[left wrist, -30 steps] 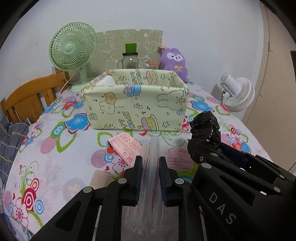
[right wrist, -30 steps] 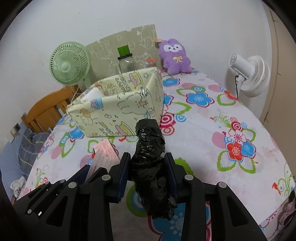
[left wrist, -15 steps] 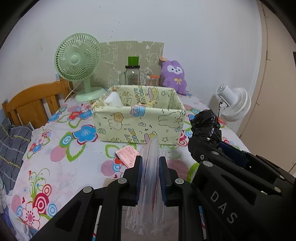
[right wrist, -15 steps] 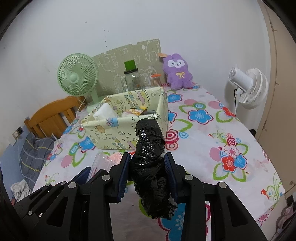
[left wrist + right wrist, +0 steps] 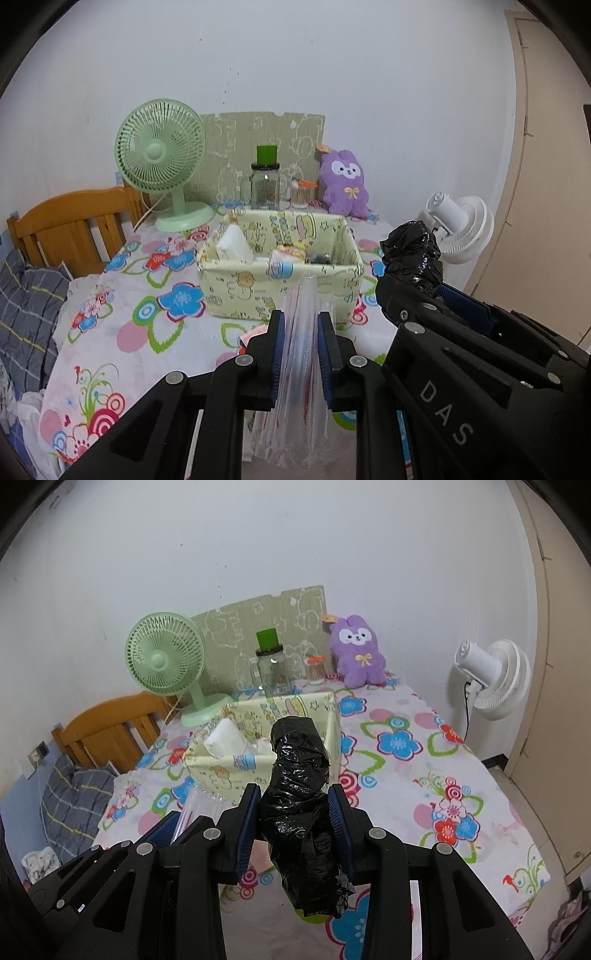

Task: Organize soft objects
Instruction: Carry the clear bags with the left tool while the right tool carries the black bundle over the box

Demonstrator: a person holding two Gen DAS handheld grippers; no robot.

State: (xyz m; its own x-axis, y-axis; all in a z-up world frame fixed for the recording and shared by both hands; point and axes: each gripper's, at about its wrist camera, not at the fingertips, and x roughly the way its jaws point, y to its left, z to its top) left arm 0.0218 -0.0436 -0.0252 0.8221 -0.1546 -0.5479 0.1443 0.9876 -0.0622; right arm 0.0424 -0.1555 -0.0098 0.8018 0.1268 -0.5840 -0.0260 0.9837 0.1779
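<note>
**Two soft bundles held up short of the fabric bin**

Hanging between the jaws of the right gripper [image 5: 293, 825] is a crumpled black plastic bag rolled into a lumpy bundle [image 5: 300, 797], pinched at its waist so both ends stick out free. Beside it, the left gripper [image 5: 301, 350] is nearly shut on a clear, flattened plastic sleeve with red lines [image 5: 300, 369], gripped edge-on so that it stands up thin between the pads. Both bundles hover above the flower-printed cloth of the desk [image 5: 424, 775], short of the pale yellow cartoon-print fabric storage bin [image 5: 258, 291]. That height probably serves to clear the bin's front wall before anything is dropped in.

Inside the bin a white folded wad [image 5: 234, 245] and a few smaller items show, but its floor is hidden by the front wall, and what the smaller items are is hard to tell. A pink paper packet [image 5: 253, 334] on the cloth is mostly covered by the left gripper. Each bundle's lower end is partly lost behind black gripper frames.
</note>
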